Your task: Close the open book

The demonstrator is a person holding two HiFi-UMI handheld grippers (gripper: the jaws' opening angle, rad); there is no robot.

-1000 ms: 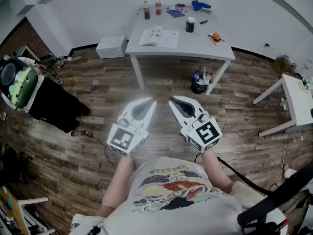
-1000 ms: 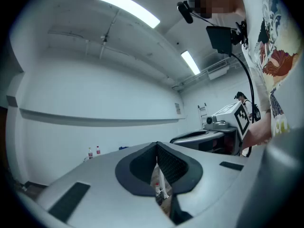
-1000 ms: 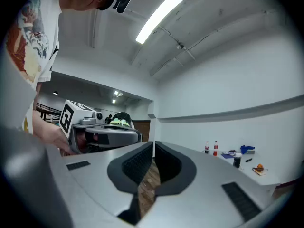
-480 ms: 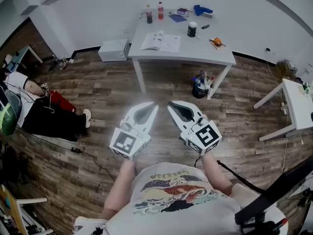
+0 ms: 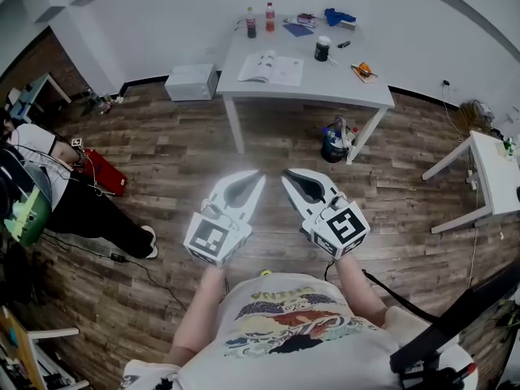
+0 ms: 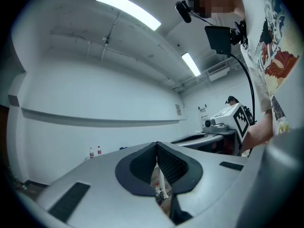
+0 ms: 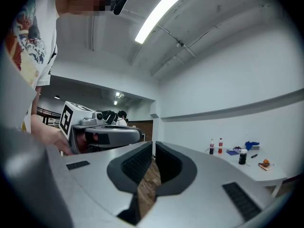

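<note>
An open book (image 5: pixel 271 67) lies flat on the white table (image 5: pixel 302 89) across the room, near the table's left front. My left gripper (image 5: pixel 254 175) and right gripper (image 5: pixel 285 174) hang side by side over the wooden floor, well short of the table, both pointing toward it. Each has its jaws shut with nothing between them. In the left gripper view the left gripper (image 6: pixel 156 145) shows its tips together. The right gripper (image 7: pixel 153 145) shows the same in its own view, with the table's bottles (image 7: pixel 215 146) off to the right.
On the table stand two bottles (image 5: pixel 259 20), a dark cup (image 5: pixel 322 49), blue items (image 5: pixel 338 16) and an orange object (image 5: pixel 362 70). A white box (image 5: pixel 192 81) sits left of the table, a bucket (image 5: pixel 333 140) under it. A person (image 5: pixel 49 181) is at left; another white table (image 5: pixel 494 166) at right.
Both grippers have stayed in place and shut. The table has slid slightly up in the head view. The person at left has shifted position.
</note>
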